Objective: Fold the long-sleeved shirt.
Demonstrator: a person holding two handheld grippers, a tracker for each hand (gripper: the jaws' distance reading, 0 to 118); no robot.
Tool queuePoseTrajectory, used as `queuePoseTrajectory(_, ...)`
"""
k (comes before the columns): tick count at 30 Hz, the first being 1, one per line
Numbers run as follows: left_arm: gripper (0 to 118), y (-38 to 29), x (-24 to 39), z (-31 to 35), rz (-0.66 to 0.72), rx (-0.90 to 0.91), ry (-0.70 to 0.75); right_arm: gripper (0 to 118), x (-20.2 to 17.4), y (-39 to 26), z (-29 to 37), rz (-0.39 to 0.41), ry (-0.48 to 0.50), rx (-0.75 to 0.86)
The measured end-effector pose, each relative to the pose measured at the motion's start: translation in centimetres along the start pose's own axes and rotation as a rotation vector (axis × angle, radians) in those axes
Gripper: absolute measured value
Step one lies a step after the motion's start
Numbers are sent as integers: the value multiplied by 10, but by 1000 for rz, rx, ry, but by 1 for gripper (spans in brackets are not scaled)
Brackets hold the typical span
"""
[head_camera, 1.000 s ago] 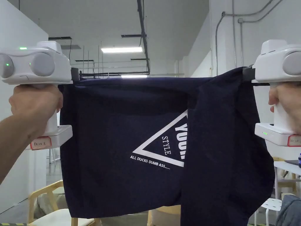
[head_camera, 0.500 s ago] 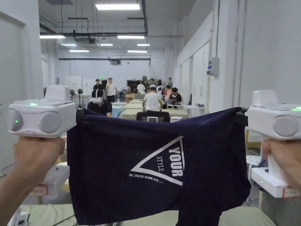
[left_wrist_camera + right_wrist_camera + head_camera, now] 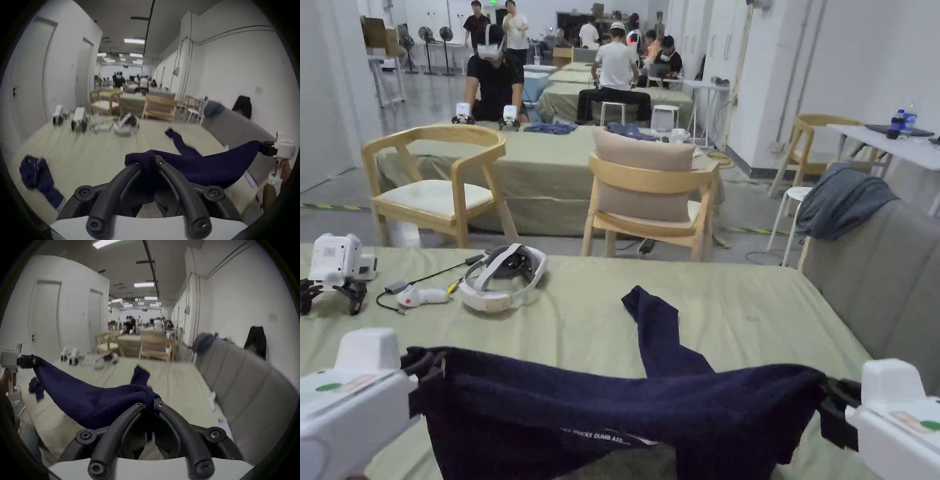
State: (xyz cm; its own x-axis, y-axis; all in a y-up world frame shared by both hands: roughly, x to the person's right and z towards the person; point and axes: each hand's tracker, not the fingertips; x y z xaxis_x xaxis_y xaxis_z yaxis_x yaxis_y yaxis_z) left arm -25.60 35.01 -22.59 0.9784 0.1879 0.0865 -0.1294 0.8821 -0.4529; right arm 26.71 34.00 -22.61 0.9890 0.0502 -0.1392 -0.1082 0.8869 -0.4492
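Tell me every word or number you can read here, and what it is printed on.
"...DUCKS DUMB ASS...": white print on the navy shirt, partly hidden in a fold.
Stickers on the left claw and the right claw: too blurred to read.
Label on the spare white device: too small.

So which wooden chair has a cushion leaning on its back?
The nearer wooden chair, straight across the table: a beige cushion rests against its backrest. The left chair has just a pale seat pad.
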Motion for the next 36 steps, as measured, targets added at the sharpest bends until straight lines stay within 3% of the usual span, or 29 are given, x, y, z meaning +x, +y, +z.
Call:
queuePoseTrajectory(5, 12, -86, -14, 28, -35, -249, -9, 5, -2, -100, 32, -72, 27, -229)
queuePoseTrajectory(7, 12, -112, -19, 36, -20, -344, -5, 5, -3, -125, 35, -40, 32, -373)
queuePoseTrajectory(11, 12, -152, -17, 39, -143, -537, 27, 5, -3, -163, 29, -43, 58, -607)
queuePoseTrajectory(14, 13, -177, -20, 28, -118, -673, 42, 5, -9, -180, 16, -16, 69, -738)
queuePoseTrajectory(16, 19, -189, -19, 18, -102, -680, 22, 6, -17, -191, 6, 39, 63, -785)
queuePoseTrajectory(18, 28, -193, -16, 13, -97, -666, 45, 12, -16, -194, -1, 34, 40, -778)
queuePoseTrajectory(20, 97, -189, -16, 12, -97, -663, 114, 71, -15, -188, 0, 25, -21, -740)
queuePoseTrajectory(21, 111, -181, -13, 20, -96, -597, 135, 101, -13, -181, 4, 40, -37, -698)
queuePoseTrajectory(22, 104, -169, -11, 27, -71, -509, 96, 117, -11, -169, 10, 29, -39, -622)
queuePoseTrajectory(23, 100, -160, -9, 30, -57, -488, 97, 117, -10, -157, 14, 6, -35, -569)
queuePoseTrajectory(25, 106, -129, -3, 30, -32, -398, 139, 117, -11, -129, 19, -60, -44, -436)
queuePoseTrajectory(27, 111, -113, 10, 23, -58, -286, 163, 117, -17, -104, 19, -68, -61, -289)
queuePoseTrajectory(29, 105, -92, 20, 9, -48, -220, 173, 108, -28, -86, 13, -74, -48, -158)
queuePoseTrajectory(30, 93, -89, 23, 1, -28, -203, 155, 88, -33, -80, 9, -76, -48, -110)
queuePoseTrajectory(32, 27, -89, 25, -16, 1, -198, 133, 6, -43, -72, -1, -80, -58, -85)
queuePoseTrajectory(33, 6, -84, 23, -30, 26, -213, 133, 0, -47, -73, -7, -96, -76, -75)
queuePoseTrajectory(36, 4, -93, 14, -72, 71, -256, 107, 0, -53, -76, -24, -127, -28, -104)
